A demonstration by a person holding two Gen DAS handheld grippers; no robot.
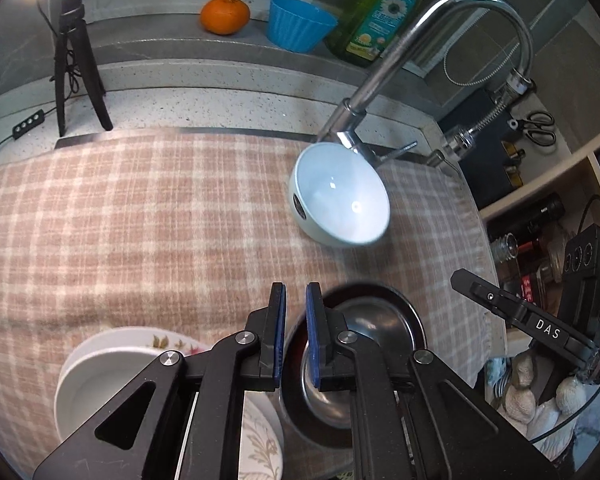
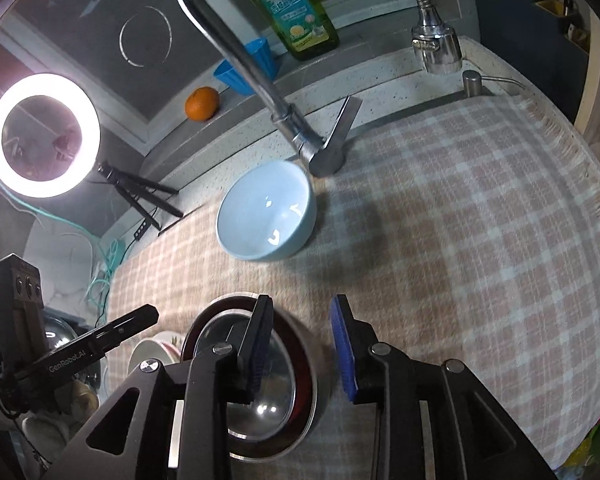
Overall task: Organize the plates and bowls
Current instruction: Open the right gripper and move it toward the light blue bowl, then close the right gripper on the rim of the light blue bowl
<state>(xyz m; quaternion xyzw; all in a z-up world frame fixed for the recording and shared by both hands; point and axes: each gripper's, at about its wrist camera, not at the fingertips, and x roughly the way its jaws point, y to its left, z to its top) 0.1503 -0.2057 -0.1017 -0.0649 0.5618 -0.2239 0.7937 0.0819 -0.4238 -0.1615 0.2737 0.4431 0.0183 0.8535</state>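
Reading the scene left to right, by material and shape:

Ring lamp (image 2: 43, 135): glowing white circle on a thin black tripod (image 1: 76, 60), standing on the speckled stone worktop (image 1: 204, 100).

Floral plate (image 1: 260, 444): glazed white ceramic with a leaf print, lower left on the cloth, carrying a plain white shallow dish (image 1: 100, 380) on top.

Cloth (image 1: 140, 220): woven pink-and-cream check, soft and slightly rumpled, fringed at its right edge, covering the worktop.

Left gripper (image 1: 296, 300): black angular linkage with blue ribbed pads; jaws nearly together with only a narrow slit between them, nothing between them, hovering over the rim of the steel bowl.

Steel bowl (image 1: 380, 320): round, polished metal with a dark reddish outer band, sitting on the cloth just beside the floral plate.

Blue bowl (image 1: 342, 196): smooth, glossy pale-blue ceramic, deep and rounded, resting tilted on the cloth at the foot of the tap.

Tap (image 1: 432, 44): curved chrome tube, mirror-bright.

Ledge behind: a dimpled orange (image 1: 225, 15), a fluted blue plastic cup (image 1: 300, 24), a green soap bottle (image 1: 384, 16).

Right gripper (image 2: 302, 324): same black build; jaws apart, empty, left pad over the steel bowl.
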